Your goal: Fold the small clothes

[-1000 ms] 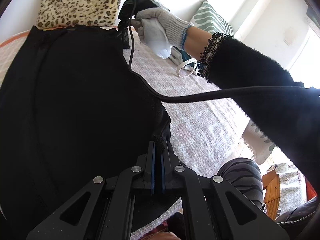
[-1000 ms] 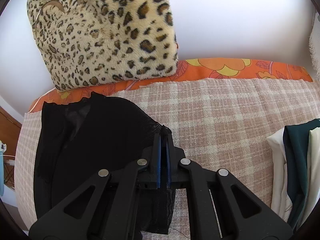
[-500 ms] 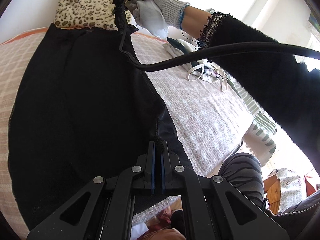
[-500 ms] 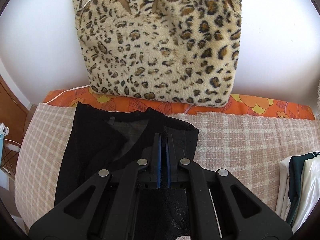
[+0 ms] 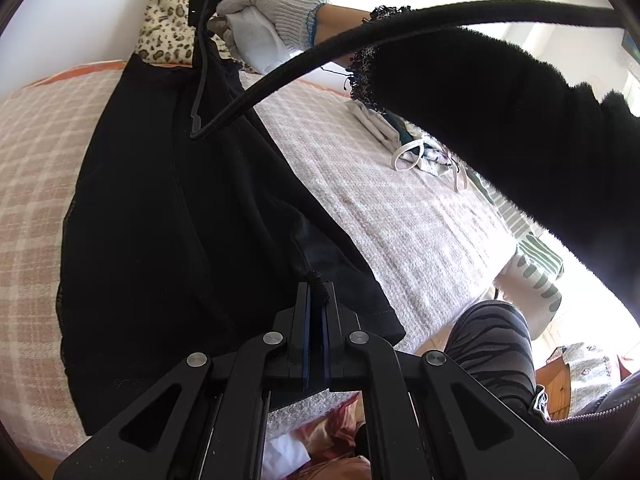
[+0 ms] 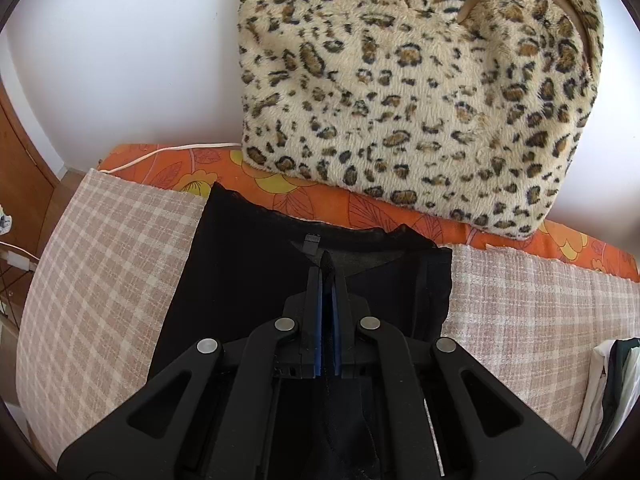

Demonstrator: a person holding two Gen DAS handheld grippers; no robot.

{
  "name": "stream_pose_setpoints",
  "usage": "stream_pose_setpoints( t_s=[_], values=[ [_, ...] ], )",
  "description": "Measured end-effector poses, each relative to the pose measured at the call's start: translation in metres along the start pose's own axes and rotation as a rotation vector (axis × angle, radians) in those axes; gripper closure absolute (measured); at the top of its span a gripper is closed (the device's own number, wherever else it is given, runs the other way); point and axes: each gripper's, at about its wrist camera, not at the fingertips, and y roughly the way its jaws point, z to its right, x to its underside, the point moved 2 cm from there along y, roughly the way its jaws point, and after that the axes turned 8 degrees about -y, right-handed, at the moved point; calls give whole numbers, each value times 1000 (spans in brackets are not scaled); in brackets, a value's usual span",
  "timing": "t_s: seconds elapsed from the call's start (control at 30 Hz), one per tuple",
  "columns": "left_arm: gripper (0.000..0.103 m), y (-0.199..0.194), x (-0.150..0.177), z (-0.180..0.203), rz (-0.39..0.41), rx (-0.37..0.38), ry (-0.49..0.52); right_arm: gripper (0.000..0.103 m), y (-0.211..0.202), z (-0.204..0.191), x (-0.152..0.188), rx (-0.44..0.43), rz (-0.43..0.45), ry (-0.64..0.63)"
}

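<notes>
A black sheer garment (image 5: 168, 216) lies lengthwise on the pink checked bed cover (image 5: 32, 152). My left gripper (image 5: 316, 284) is shut on its near edge, a pinch of black fabric between the pads. My right gripper (image 6: 329, 268) is shut on the far edge of the same garment (image 6: 248, 280), near the neckline by the leopard pillow. In the left wrist view the right gripper (image 5: 208, 12) shows at the far end in a white-gloved hand (image 5: 272, 16), its fingers hidden.
A leopard-print pillow (image 6: 420, 92) leans on the white wall above an orange floral sheet (image 6: 360, 208). A pile of white and green clothes (image 5: 416, 148) lies on the right of the bed, also in the right wrist view (image 6: 612, 392). A black cable (image 5: 304, 60) crosses overhead.
Both grippers carried the garment's right edge leftward over itself. The right gripper moved closer to the pillow. The fold now lies flatter on the bed.
</notes>
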Motion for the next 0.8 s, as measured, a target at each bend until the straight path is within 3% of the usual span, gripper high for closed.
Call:
stream_pose_setpoints(
  t_s=[0.23, 0.43, 0.47, 0.57, 0.8],
  values=[
    [100, -4, 11, -4, 24, -36, -21, 98, 18, -25, 1, 7, -22, -34],
    [100, -12, 13, -4, 58, -58, -20, 97, 18, -42, 3, -117, -25, -56],
    [100, -14, 14, -5, 67, -65, -24, 90, 13, -45, 3, -131, -22, -61],
    [99, -19, 17, -8, 69, -86, -30, 50, -10, -49, 4, -115, 21, -80],
    [91, -34, 33, 2, 47, -98, 56, 47, -99, -8, 36, -156, 125, 23]
  ],
)
